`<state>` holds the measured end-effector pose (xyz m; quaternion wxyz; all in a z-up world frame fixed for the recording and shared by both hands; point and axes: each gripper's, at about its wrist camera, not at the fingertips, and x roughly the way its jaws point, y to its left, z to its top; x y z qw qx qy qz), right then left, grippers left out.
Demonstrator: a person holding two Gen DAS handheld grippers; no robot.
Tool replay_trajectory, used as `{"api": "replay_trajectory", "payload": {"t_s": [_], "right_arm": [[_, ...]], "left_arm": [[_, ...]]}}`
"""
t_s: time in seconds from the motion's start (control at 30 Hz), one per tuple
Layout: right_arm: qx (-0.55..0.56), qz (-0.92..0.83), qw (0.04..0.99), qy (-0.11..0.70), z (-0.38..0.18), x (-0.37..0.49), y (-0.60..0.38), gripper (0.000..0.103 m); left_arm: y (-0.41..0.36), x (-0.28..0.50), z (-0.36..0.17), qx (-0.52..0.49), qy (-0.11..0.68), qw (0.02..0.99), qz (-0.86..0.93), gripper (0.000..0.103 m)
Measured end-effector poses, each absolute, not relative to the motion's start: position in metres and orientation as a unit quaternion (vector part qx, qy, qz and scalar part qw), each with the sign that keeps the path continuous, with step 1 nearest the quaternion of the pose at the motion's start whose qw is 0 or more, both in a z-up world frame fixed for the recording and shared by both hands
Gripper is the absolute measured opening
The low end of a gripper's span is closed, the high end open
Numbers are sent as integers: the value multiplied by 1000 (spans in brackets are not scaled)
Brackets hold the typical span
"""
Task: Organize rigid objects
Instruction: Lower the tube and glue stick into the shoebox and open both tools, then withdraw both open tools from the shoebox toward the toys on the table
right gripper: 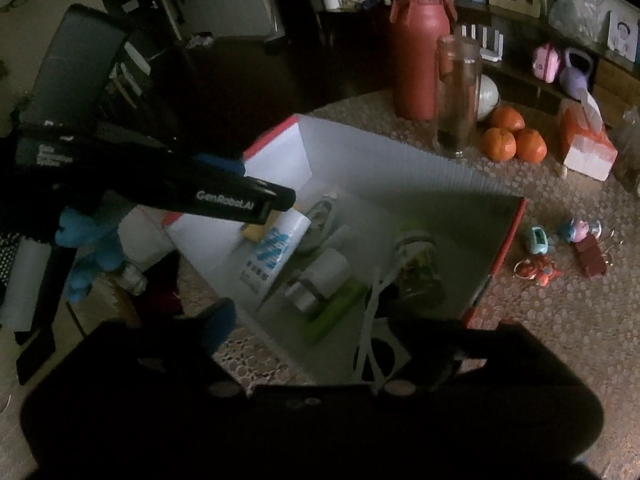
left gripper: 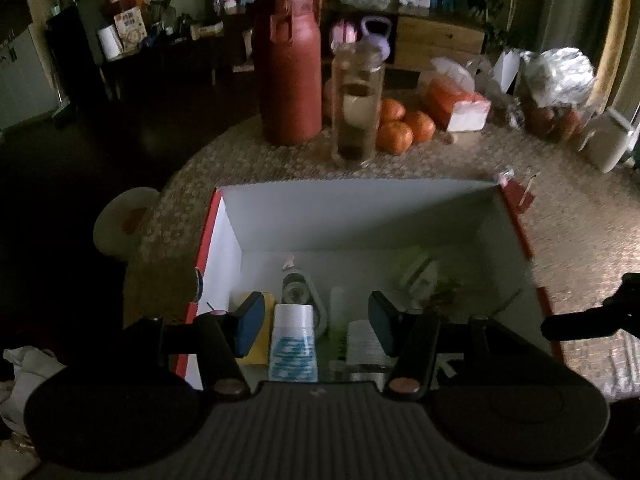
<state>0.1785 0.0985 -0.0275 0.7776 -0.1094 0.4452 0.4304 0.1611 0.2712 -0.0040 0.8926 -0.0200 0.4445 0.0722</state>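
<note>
A white box with red outer sides [left gripper: 400, 208] [right gripper: 400, 168] sits on the woven mat. Inside lie a white bottle with blue print [left gripper: 294, 344] [right gripper: 274, 254], a yellow item [left gripper: 258, 344], a glass jar [left gripper: 296, 288], a green stick [right gripper: 334, 314], a small white bottle [right gripper: 326, 270] and a clear jar with a white lid [right gripper: 418, 268]. My left gripper [left gripper: 316, 326] is open over the near end of the box, above the white bottle, holding nothing. My right gripper [right gripper: 320, 332] is open over the box's near corner; its right finger is lost in shadow.
A tall red flask [left gripper: 290, 64], a glass bottle [left gripper: 358, 104], three oranges [left gripper: 404, 126] and an orange tissue box [left gripper: 456, 102] stand behind the box. Small toys and a brown block [right gripper: 560, 252] lie on the mat to its right. A white stool [left gripper: 124, 224] is at left.
</note>
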Motion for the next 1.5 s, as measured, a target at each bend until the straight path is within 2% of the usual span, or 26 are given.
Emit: {"api": "replay_trajectory", "payload": {"t_s": [0.03, 0.1, 0.13, 0.23, 0.3, 0.43, 0.47, 0.5, 0.7, 1.03, 1.23, 1.5], "right_arm": [[-108, 432, 778, 443, -25, 176, 96, 88], [-105, 433, 780, 439, -20, 173, 92, 92], [-104, 434, 781, 437, -18, 171, 90, 94], [-99, 435, 784, 432, -12, 166, 82, 95], [-95, 436, 785, 429, -8, 164, 75, 97], [-85, 431, 791, 425, -2, 163, 57, 98], [-82, 430, 793, 424, -1, 164, 52, 98], [-80, 428, 794, 425, 0, 165, 47, 98], [-70, 405, 805, 428, 4, 174, 14, 103], [-60, 349, 826, 438, -2, 198, -40, 103], [-55, 334, 832, 440, -6, 216, -64, 103], [-58, 315, 835, 448, -16, 249, -90, 103]], "left_arm": [[268, 158, 0, -20, 441, 895, 70, 57], [262, 152, 6, -18, 431, 899, 71, 71], [259, 149, 9, -19, 426, 902, 70, 74], [251, 142, 17, -22, 416, 907, 63, 77], [243, 137, 22, -21, 408, 911, 56, 90], [224, 133, 30, -26, 392, 919, 42, 92], [220, 132, 31, -27, 389, 920, 38, 95], [214, 131, 32, -28, 385, 922, 35, 103], [179, 140, 33, -25, 382, 924, 5, 103], [122, 169, 33, -1, 382, 924, -13, 103], [96, 203, 35, -1, 383, 923, -17, 103], [76, 273, 28, -53, 411, 910, -17, 103]]}}
